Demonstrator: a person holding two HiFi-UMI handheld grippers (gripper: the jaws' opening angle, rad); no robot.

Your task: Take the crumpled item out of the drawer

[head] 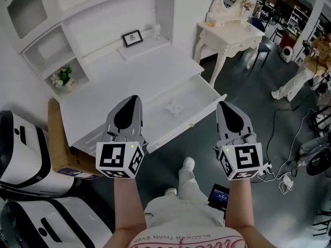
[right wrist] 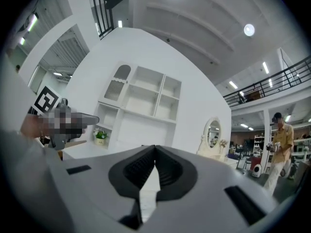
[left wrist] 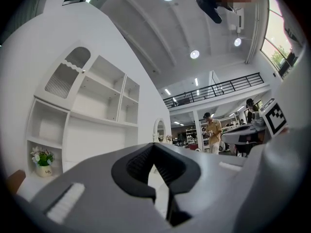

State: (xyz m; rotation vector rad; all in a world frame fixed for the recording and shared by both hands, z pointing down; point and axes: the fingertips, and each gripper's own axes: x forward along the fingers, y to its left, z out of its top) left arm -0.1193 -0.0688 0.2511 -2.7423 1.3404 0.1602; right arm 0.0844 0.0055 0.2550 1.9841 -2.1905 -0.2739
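Paper lies crumpled in the open drawer of the desk, untouched. We hold the left tool and right tool clenched and empty in front of it; reaching in, gripping and lifting remain.

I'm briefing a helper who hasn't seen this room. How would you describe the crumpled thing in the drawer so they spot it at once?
Look for the white desk with shelves above it; its wide drawer stands pulled open. Near the middle of the drawer floor lies the crumpled item, small, white and wrinkled, the only thing visible in there.
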